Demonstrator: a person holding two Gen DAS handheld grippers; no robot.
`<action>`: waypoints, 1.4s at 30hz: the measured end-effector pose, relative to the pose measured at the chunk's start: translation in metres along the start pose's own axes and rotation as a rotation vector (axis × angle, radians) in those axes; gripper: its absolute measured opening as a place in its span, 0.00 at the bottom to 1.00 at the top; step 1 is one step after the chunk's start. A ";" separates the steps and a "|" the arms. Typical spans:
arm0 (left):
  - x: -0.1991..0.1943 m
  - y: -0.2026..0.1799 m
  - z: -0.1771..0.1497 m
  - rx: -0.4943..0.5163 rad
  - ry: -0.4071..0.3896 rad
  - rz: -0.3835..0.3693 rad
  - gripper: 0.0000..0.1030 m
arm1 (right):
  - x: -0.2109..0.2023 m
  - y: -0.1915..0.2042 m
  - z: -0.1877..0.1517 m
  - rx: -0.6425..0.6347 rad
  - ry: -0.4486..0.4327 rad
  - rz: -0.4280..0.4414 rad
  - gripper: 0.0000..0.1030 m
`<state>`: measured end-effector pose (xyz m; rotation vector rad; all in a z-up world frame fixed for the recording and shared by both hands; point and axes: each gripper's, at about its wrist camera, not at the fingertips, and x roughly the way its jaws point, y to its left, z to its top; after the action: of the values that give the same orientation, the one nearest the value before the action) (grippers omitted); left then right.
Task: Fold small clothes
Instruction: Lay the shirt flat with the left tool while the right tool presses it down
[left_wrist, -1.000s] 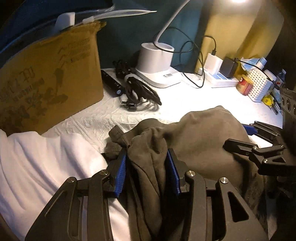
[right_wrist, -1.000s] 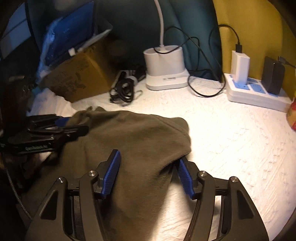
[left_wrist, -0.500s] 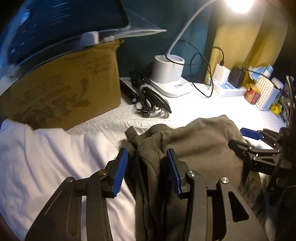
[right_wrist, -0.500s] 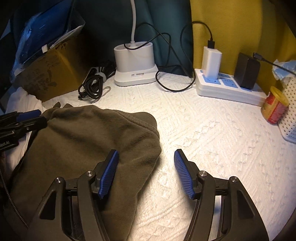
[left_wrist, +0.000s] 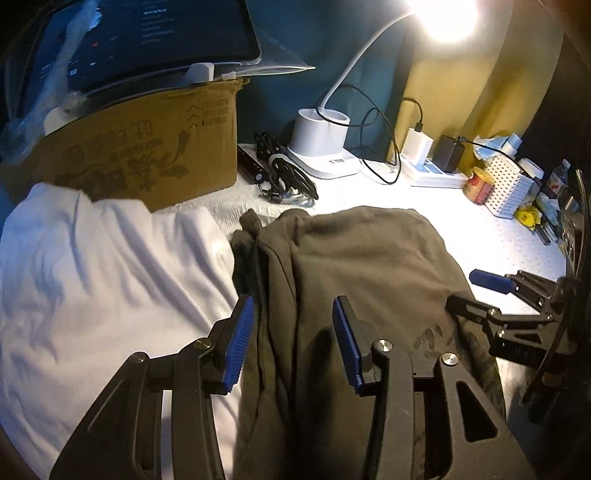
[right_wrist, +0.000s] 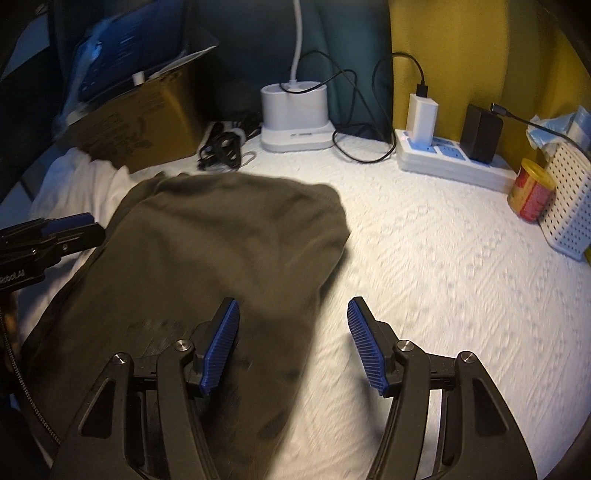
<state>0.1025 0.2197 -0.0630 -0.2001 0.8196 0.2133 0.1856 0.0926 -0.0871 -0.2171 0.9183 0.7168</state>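
Note:
A dark olive garment (left_wrist: 362, 266) lies folded on the white textured cloth, seen also in the right wrist view (right_wrist: 221, 251). My left gripper (left_wrist: 293, 343) is open above the garment's bunched left edge, its blue pads apart with cloth below them. My right gripper (right_wrist: 293, 347) is open over the garment's right edge, left pad above the cloth, right pad above the bare table cover. The right gripper shows in the left wrist view (left_wrist: 491, 284); the left gripper shows in the right wrist view (right_wrist: 55, 232). A white garment (left_wrist: 103, 280) lies left of the olive one.
A cardboard box (left_wrist: 147, 155) with a tablet on top stands at the back left. A white lamp base (right_wrist: 293, 118), coiled black cables (right_wrist: 221, 147), a power strip with chargers (right_wrist: 450, 158), a red tin (right_wrist: 532, 195) and a white perforated basket (right_wrist: 569, 206) line the back and right.
Both grippers opened and let go of the olive garment, then drew back toward me. The garment now lies flat on the cloth.

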 end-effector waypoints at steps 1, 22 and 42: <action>-0.002 0.000 -0.004 -0.003 -0.001 -0.001 0.42 | -0.003 0.002 -0.003 -0.001 0.000 0.007 0.63; -0.029 0.007 -0.065 -0.028 0.013 0.030 0.53 | -0.048 0.031 -0.087 0.010 0.019 0.100 0.36; -0.059 -0.011 -0.110 0.004 -0.013 0.047 0.53 | -0.087 0.061 -0.139 0.023 0.008 0.191 0.19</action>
<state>-0.0109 0.1743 -0.0920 -0.1758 0.8119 0.2567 0.0208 0.0333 -0.0949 -0.1125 0.9625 0.8813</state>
